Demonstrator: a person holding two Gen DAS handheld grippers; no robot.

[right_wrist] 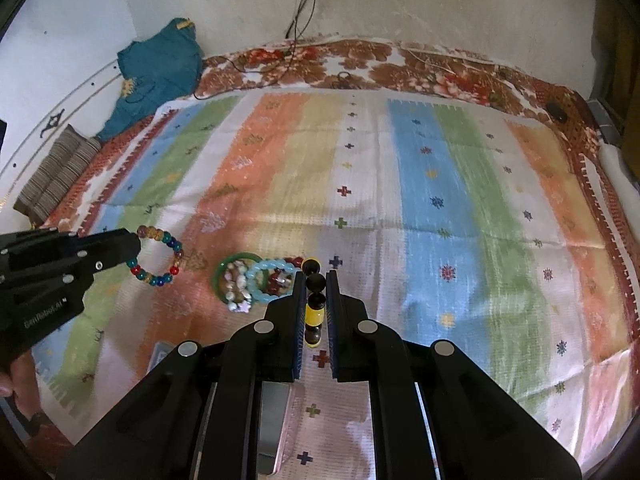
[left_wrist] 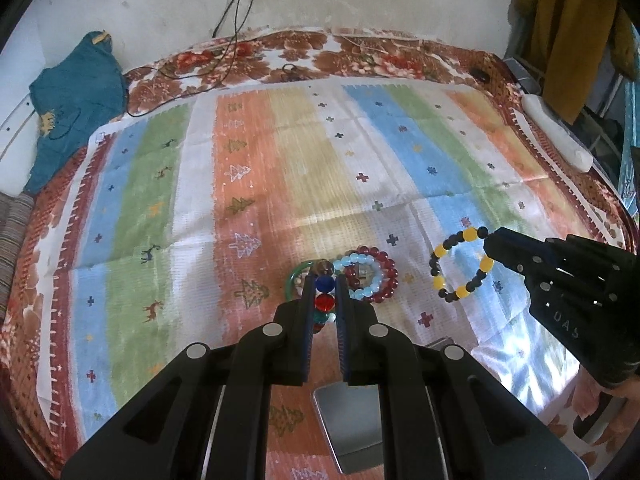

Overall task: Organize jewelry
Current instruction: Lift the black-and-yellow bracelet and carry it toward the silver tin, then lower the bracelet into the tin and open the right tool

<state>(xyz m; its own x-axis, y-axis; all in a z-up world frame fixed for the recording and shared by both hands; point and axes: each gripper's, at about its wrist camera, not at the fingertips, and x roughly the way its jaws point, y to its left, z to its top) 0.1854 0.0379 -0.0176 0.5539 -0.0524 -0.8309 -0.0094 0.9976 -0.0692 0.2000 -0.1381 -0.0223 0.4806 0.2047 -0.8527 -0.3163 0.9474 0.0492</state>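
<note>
My left gripper (left_wrist: 324, 280) is shut on a multicoloured bead bracelet (left_wrist: 324, 302), which shows as a full ring in the right wrist view (right_wrist: 158, 258). My right gripper (right_wrist: 316, 276) is shut on a yellow-and-black bead bracelet (right_wrist: 314, 304), which hangs as a ring from its tip in the left wrist view (left_wrist: 460, 266). On the striped cloth (left_wrist: 280, 160) lies a small pile: a green bangle (right_wrist: 236, 258), a light blue bead bracelet (right_wrist: 266, 280), a dark red bead bracelet (left_wrist: 386, 280) and a pale mixed-bead one (right_wrist: 238, 294).
A grey metal tray (left_wrist: 352, 424) sits under the left gripper, near the front edge; it also shows in the right wrist view (right_wrist: 272, 412). A teal garment (left_wrist: 72, 96) and cables (left_wrist: 236, 20) lie at the back. A white roll (left_wrist: 560, 132) lies at the right edge.
</note>
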